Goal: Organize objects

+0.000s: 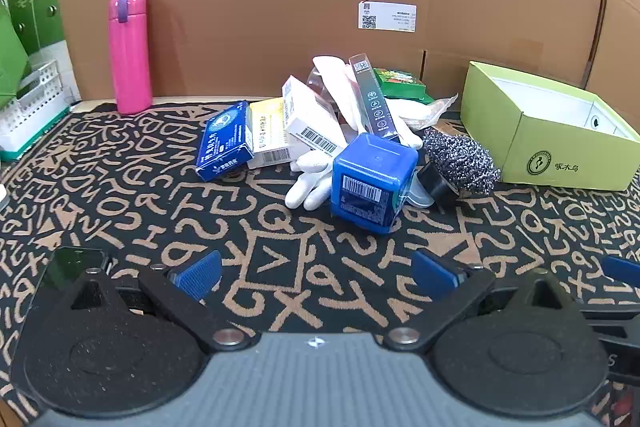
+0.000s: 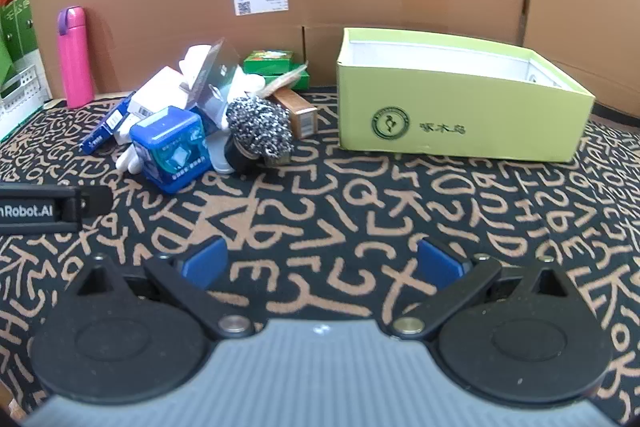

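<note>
Blue cube (image 1: 372, 183): front of the pile, frame centre; take it first.
Left gripper (image 1: 316, 273): wide, empty; square up on flat sides.
Right gripper (image 2: 322, 263): wide, empty.
Green box (image 2: 460, 123): upper right; drop there.

The left gripper (image 1: 316, 277) sits low with its two blue fingers (image 1: 199, 275) spread wide and nothing between them. The right gripper (image 2: 320, 265) is the same: low, fingers (image 2: 440, 263) wide apart, holding nothing.
</note>
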The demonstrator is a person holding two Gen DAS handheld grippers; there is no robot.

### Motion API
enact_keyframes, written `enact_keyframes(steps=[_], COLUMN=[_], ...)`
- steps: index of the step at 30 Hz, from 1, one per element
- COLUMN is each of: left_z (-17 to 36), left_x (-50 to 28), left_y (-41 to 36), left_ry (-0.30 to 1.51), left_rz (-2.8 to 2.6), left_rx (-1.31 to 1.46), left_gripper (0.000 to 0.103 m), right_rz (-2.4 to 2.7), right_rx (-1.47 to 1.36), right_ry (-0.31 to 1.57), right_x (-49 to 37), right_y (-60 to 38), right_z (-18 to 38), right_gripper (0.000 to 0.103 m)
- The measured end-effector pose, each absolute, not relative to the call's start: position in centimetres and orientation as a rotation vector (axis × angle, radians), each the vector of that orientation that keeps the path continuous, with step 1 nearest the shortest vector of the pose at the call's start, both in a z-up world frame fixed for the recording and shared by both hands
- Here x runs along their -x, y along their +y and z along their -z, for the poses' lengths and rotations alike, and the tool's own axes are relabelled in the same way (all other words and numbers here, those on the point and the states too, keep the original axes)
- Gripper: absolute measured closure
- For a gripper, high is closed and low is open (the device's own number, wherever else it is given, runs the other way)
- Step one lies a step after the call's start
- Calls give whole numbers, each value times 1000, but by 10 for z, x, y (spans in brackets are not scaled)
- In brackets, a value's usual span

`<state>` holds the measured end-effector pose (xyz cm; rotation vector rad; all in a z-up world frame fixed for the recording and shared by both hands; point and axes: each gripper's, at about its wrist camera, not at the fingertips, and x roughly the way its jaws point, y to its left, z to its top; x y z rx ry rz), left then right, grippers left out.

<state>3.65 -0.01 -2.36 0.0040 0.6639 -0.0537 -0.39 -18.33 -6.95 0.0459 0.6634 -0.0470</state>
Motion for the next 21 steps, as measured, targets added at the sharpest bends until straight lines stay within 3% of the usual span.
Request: enact_keyframes(steps=[9,16,18,21], left_z=[16,8,11,17], left_x=[-70,-101,-110,-124], left_y=[8,-5,-9,-12], left_ry=[623,598,598,628], left_rz=[140,291,326,341], left_rx=[48,62,44,20], left_gripper=[0,0,5,27], right_rz=[-15,-99,-137,-136], right_rx=[47,110,110,174], right_ry=[557,599,568,521], right_x=[-19,-62,-70,-83], right_y=[-174,-173,-172,-165], right_z=[59,66,68,70], right_gripper=[0,0,0,10])
